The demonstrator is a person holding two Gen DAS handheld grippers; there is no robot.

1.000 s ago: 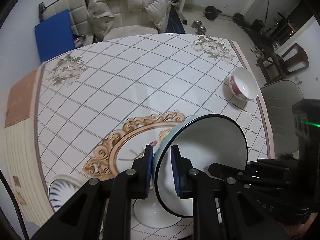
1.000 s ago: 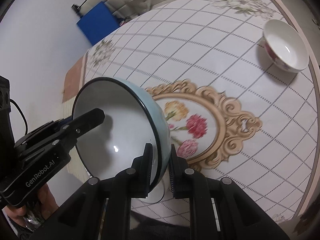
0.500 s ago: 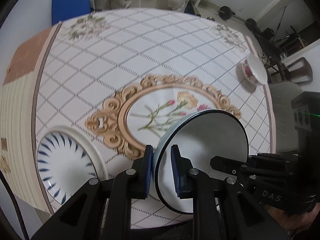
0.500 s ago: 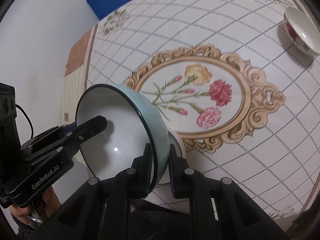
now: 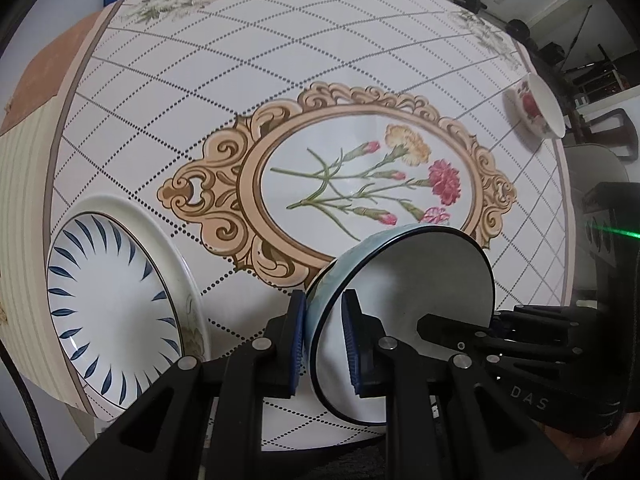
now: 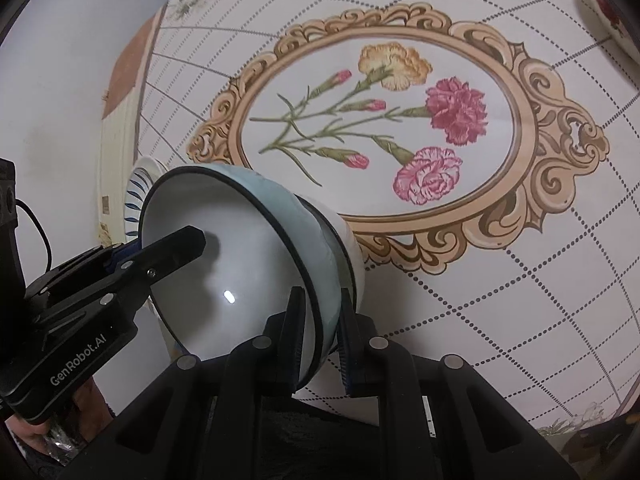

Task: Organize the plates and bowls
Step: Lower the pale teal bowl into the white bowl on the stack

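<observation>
- The left gripper point(image 5: 323, 344) pinches the rim of a pale blue bowl point(image 5: 408, 320): one ribbed blue pad sits on the glazed outer wall, the other on the smooth white inside.
- The right gripper point(image 6: 320, 340) grips the same bowl point(image 6: 240, 264) at the opposite side of its rim, pads pressed on either face of the wall.
- The bowl is round and glossy, with a thin dark line along its lip. It is tilted on edge between the two claws, just above the table point(image 5: 280, 60).
- A white curved form point(image 6: 344, 236) shows directly behind the bowl in the right wrist view; what it is cannot be told.
- To the left of the left claw lies a shallow white plate point(image 5: 104, 296) with dark blue leaf strokes radiating around its rim.
- Far off to the right, near the table's edge, stands a small white bowl with a red flower point(image 5: 536, 108).
- The tablecloth is slick, printed with a dotted diamond grid and an ornate tan oval frame around carnations point(image 5: 384, 184), just ahead of both claws.
</observation>
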